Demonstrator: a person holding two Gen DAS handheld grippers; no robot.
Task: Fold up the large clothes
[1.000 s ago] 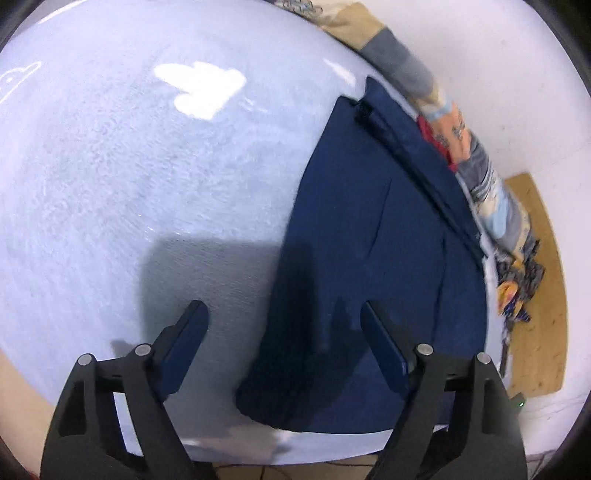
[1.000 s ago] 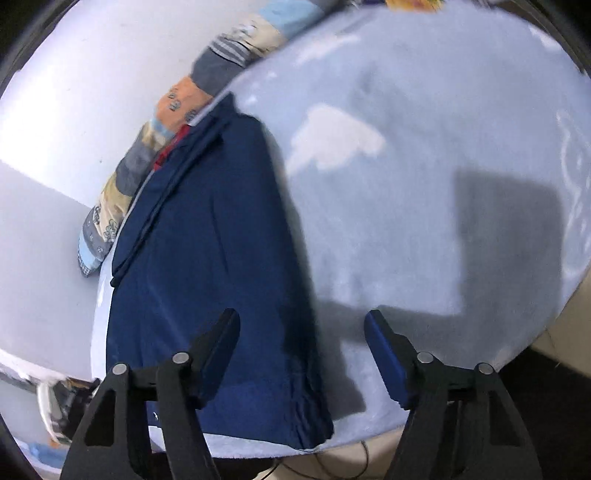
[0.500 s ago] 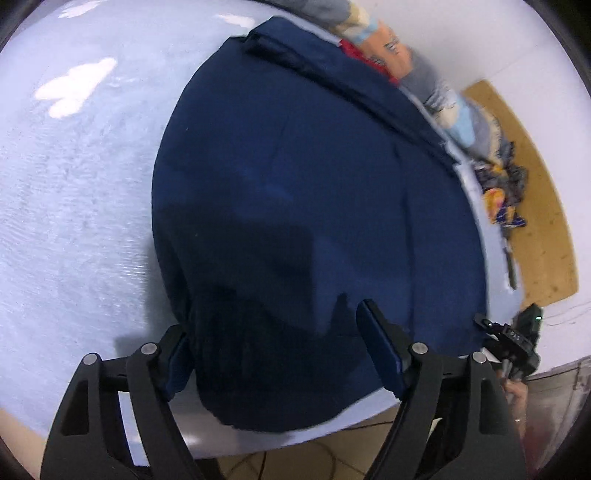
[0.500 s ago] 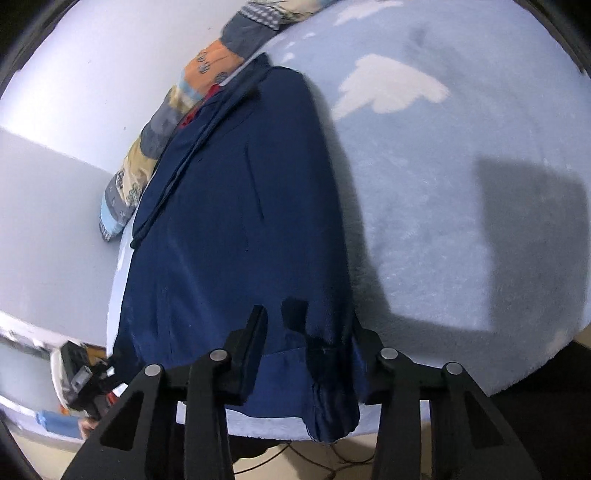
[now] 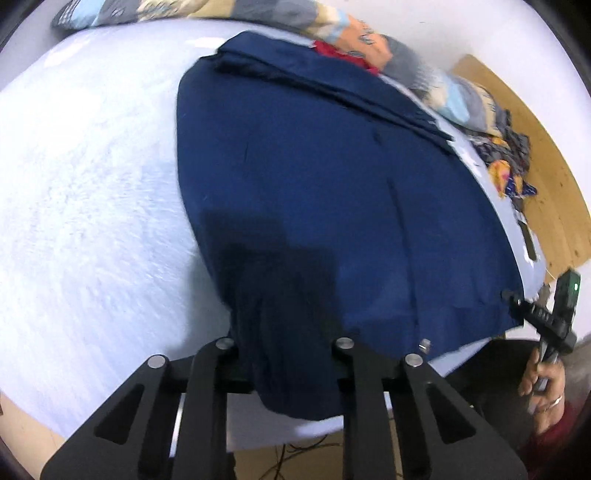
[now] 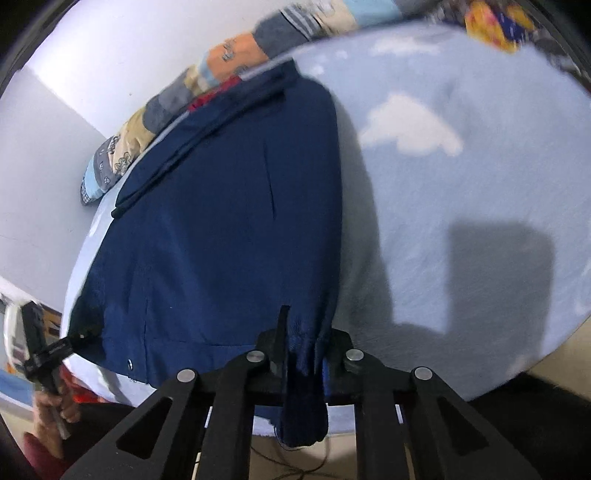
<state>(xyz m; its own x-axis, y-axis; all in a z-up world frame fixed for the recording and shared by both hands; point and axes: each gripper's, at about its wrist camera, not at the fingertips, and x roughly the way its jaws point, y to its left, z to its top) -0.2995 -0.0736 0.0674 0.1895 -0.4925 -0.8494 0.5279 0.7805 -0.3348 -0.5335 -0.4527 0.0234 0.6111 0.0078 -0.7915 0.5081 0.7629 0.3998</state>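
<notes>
At the near edge of the pale blue bed (image 6: 461, 184), the right claw (image 6: 304, 354) pinches a bunched corner of the navy garment (image 6: 221, 221) lying flat. Its left claw (image 5: 286, 354) grips another corner; cloth hides both claws' tips.

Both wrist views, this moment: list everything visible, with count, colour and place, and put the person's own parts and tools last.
Navy garment: one, dark blue, flat on the bed, near edge at the bed's front.
Bed cover: one, light blue with white cloud shapes, under the garment.
Patchwork quilt: one, orange, grey, beige and pale blue, along the far wall.
Red cloth: one, peeking out between garment and quilt.
Crumpled clothes: one multicoloured pile, far end of the bed.
Wooden floor: tan, beyond the bed.
Left gripper: black, closed on the garment's near edge.
Right gripper: black, clamping the garment's near corner.
</notes>
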